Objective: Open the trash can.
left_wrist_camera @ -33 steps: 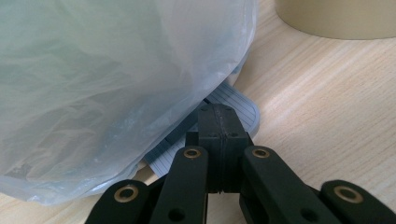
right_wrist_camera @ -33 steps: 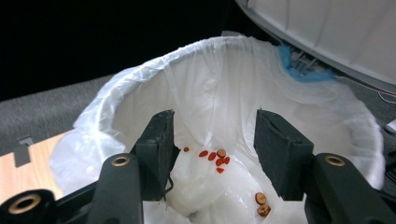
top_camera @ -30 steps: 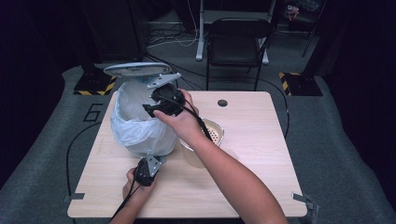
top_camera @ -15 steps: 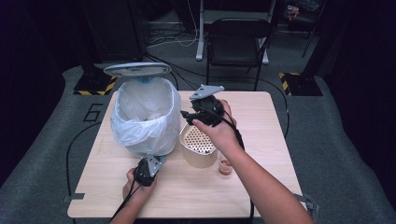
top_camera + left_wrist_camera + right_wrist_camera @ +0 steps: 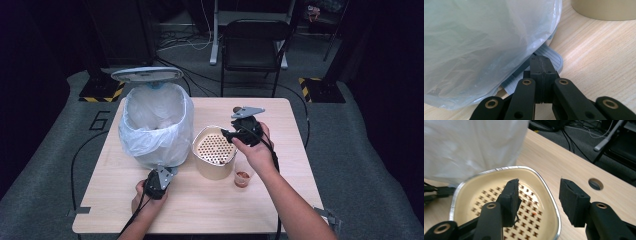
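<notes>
A pedal bin (image 5: 155,125) lined with a pale plastic bag (image 5: 481,42) stands at the table's left, its grey lid (image 5: 146,74) raised. My left gripper (image 5: 159,181) (image 5: 540,60) is shut, its tips resting on the bin's grey ribbed pedal (image 5: 551,56). A beige container with a perforated strainer insert (image 5: 215,150) (image 5: 494,195) stands beside the bin. My right gripper (image 5: 235,134) (image 5: 539,190) is open at its right rim, one jaw inside and one outside, holding nothing.
A small clear cup (image 5: 242,177) with reddish-brown contents sits just right of the strainer container, under my right wrist. The wooden table (image 5: 280,120) has a round cable hole (image 5: 595,184) behind the gripper. A black chair (image 5: 252,40) stands beyond the far edge.
My right gripper has moved right, from above the bin mouth to the strainer container's right rim, uncovering the small cup. The left gripper stays on the pedal.
</notes>
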Available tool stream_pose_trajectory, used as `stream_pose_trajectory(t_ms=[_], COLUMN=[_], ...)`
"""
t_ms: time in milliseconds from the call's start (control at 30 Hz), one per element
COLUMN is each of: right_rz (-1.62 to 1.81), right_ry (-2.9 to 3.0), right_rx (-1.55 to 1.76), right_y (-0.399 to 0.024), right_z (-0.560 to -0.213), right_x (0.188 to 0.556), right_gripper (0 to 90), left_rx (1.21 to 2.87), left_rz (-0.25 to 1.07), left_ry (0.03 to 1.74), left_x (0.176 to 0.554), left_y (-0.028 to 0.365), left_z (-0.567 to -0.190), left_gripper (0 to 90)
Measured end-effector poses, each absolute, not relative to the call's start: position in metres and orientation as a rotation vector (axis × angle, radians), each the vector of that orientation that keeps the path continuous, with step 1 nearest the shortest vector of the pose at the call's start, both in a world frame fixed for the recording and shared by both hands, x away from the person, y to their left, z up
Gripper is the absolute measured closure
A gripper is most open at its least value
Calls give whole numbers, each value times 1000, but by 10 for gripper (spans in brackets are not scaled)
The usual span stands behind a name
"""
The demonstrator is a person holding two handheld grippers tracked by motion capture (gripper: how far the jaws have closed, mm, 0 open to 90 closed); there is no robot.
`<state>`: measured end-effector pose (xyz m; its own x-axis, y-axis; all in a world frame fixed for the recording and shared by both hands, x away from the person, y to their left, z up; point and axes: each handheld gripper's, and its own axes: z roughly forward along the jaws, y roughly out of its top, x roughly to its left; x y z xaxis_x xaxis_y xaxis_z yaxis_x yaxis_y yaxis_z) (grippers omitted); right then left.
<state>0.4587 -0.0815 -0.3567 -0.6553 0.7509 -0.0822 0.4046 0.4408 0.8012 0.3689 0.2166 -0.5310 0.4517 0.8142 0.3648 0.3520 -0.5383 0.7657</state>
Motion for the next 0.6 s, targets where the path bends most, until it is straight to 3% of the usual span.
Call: stream_pose_trajectory(t_ms=[600], right_rz=[1078], right_ry=[2278], right_rx=[1098], right_y=[-115], right_z=[-400], right_x=[481], right_gripper=[657], left_rx=[2095], left_rz=[988], left_ry=[971], left_x=[369], left_y=[216], left_z=[-531], left_gripper=[900])
